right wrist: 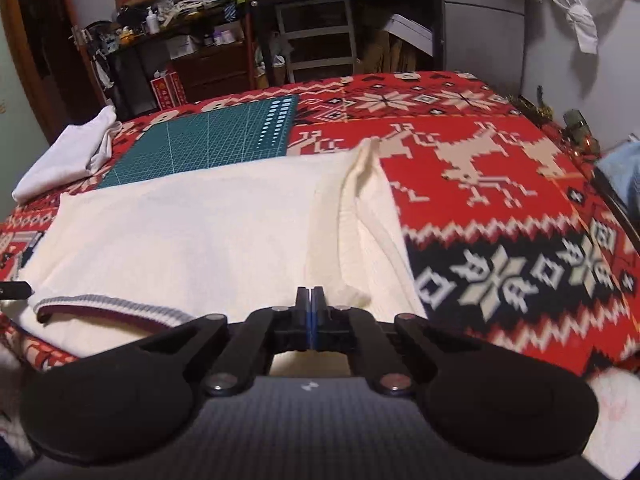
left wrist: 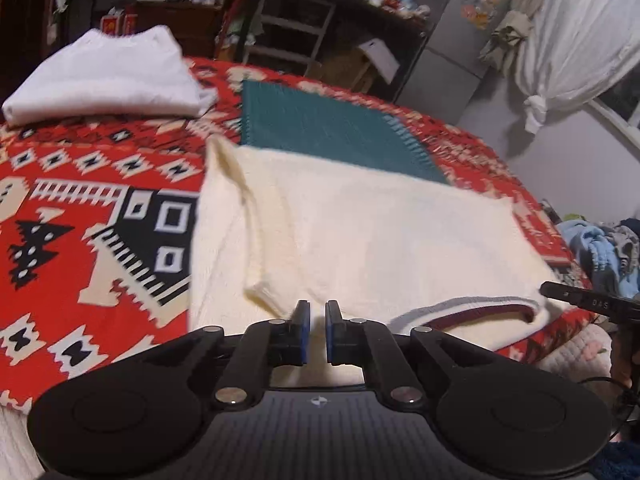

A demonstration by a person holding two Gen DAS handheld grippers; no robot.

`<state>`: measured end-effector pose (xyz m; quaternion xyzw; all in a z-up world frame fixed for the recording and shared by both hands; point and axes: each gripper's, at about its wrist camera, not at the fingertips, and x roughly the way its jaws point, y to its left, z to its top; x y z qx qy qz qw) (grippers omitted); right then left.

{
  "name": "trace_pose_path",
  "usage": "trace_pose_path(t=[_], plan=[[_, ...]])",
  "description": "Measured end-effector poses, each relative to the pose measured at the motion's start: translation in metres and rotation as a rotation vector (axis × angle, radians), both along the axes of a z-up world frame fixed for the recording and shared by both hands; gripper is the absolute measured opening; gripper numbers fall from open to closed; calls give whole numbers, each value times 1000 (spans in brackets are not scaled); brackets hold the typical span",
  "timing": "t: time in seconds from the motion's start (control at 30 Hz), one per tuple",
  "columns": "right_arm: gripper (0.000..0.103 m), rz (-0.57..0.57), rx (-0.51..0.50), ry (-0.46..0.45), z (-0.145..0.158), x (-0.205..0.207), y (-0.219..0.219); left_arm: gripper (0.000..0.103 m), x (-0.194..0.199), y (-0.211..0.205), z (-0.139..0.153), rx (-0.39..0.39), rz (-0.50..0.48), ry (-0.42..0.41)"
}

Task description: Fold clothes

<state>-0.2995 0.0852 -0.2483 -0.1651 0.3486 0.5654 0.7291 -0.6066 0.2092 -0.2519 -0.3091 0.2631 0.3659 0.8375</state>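
Cream sweater point(left wrist: 360, 240) lying flat on the bed point(right wrist: 520, 184), sleeves folded in, collar at the near edge.

Sweater's striped neckband point(left wrist: 460, 312) sits by the near edge of the bed; far hem overlaps a teal cutting mat point(right wrist: 208, 144) w/ printed grid, no legible text. Folded white garment point(left wrist: 104, 76) near the far left corner of the bed, apart from the sweater. Bed cover is red w/ white reindeer & snowflake patterns. Left hand-held gripper point(left wrist: 316, 312): jaws narrow, small gap, over the near part of the sweater by the left sleeve cuff; can't tell if cloth is pinched. Right hand-held gripper point(right wrist: 310, 300): pads pressed together, nothing visibly between, at the right sleeve cuff. Its tip in the left view reads "DAS".
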Motion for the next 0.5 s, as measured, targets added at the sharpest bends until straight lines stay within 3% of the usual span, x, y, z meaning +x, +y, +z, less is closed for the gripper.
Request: trace_pose_path(t=[0.13,0.3,0.5], plan=[[3,34,33,-15,10,-13,-2,7,19,-5,2,35,-57,36],[4,109,4,-14,4,-36,6,7,18,-8,-9,13,-54,61],[2,73,10,32,-4,-30,-13,7,5,-10,-10,-24,-28,37]])
